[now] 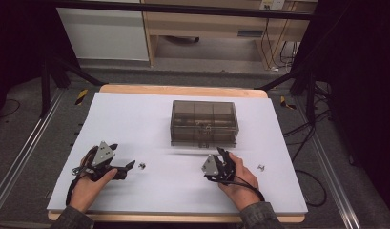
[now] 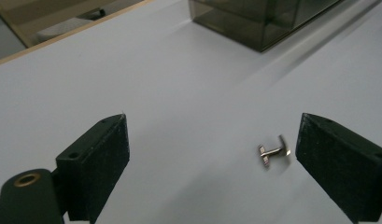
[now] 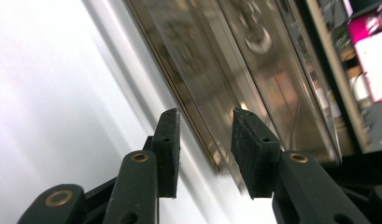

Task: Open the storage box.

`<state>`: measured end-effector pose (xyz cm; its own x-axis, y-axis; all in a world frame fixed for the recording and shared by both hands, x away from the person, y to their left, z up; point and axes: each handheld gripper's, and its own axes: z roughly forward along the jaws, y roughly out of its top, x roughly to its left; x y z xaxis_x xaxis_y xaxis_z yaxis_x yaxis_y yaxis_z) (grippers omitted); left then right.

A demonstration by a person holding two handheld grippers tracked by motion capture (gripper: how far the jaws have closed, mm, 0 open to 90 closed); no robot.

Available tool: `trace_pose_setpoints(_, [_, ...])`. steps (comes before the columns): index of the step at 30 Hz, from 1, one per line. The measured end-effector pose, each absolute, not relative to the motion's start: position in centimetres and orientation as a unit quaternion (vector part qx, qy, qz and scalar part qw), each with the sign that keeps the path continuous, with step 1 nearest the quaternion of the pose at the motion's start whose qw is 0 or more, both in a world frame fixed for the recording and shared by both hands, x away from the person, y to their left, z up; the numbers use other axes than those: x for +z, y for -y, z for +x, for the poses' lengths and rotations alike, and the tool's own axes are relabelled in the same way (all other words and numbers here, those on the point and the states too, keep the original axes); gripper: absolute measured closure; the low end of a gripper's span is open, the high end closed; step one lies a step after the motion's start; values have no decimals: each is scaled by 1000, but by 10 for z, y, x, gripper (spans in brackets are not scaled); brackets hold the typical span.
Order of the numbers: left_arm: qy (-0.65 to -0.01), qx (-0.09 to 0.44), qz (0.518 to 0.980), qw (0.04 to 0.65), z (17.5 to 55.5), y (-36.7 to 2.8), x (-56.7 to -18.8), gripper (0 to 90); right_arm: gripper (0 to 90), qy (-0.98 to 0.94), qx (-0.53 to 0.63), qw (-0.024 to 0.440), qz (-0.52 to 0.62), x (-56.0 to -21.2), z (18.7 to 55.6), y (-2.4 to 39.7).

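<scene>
A smoky see-through box (image 1: pixel 203 123) with inner compartments stands shut in the middle of the white board. A small metal part (image 1: pixel 141 165) lies just right of my left gripper (image 1: pixel 123 156), and a second small metal part (image 1: pixel 261 167) lies right of my right hand. In the left gripper view my left gripper (image 2: pixel 212 140) is wide open and low over the board, with the metal part (image 2: pixel 274 150) close inside its right jaw, untouched. My right gripper (image 3: pixel 205 126) points at the box's front wall (image 3: pixel 235 79), its jaws a narrow gap apart with nothing between them.
The white board (image 1: pixel 135 119) covers a wooden table. Dark floor, metal rails and cables (image 1: pixel 307 138) run along both sides. A wooden desk (image 1: pixel 207 24) stands beyond the far edge.
</scene>
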<state>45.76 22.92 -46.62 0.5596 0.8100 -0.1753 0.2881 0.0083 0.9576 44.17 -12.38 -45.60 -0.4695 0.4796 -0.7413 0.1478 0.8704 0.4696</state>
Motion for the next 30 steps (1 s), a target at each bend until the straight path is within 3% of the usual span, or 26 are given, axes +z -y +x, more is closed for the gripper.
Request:
trace_pose_setpoints(8, [-376,156,697,590,461,-201,-448,87,604,-833,220,439,255,-449,445,173])
trace_pose_setpoints(16, [-353,152,725,572,466,-166,-434,125,553,-842,263,372,288,-446,456,209])
trace_pose_setpoints(26, [-356,133,737,559,483,-135,-440,297,593,-838,339,289,314,-437,477,235])
trace_pose_setpoints(30, [-357,150,738,553,494,-127,-441,333,602,-831,350,293,319,-434,483,240])
